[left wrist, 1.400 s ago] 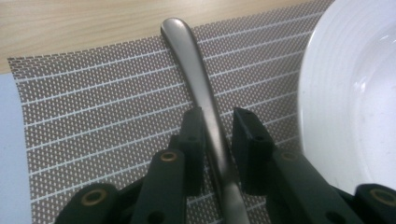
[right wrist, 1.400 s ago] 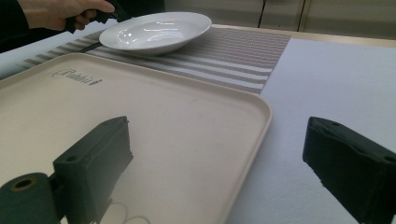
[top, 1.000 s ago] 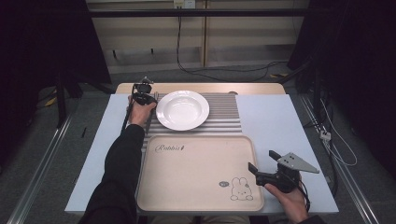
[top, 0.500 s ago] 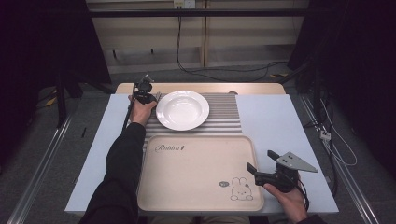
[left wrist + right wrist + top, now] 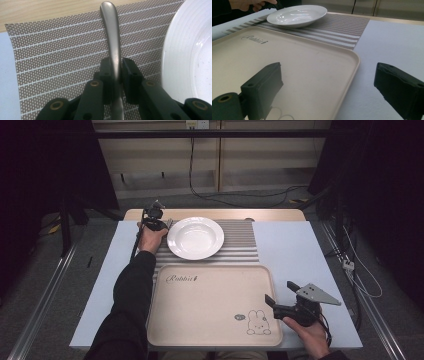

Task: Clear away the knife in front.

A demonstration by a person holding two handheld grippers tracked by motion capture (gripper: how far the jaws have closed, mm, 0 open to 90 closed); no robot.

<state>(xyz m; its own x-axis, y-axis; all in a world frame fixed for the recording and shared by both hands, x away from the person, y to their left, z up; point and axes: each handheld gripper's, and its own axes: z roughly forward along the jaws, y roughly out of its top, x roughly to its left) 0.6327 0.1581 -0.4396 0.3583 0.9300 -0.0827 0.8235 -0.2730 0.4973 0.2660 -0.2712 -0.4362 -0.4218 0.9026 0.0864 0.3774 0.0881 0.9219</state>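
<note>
While the utensil handle [image 5: 111, 37] was clamped by the left gripper [image 5: 115, 75], nothing was moved.
Its long axis was aligned with the jaws, beside the plate [image 5: 195, 237]; the right gripper [image 5: 329, 92] was held open.

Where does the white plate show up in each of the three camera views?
High view: the white plate sits upper centre on the striped placemat, just beyond the beige tray.
Left gripper view: its rim runs down the right edge, beside the metal handle that the left tongs clamp.
Right gripper view: upper left, past the tray.
Shared landmark: the striped placemat under the plate.
</note>
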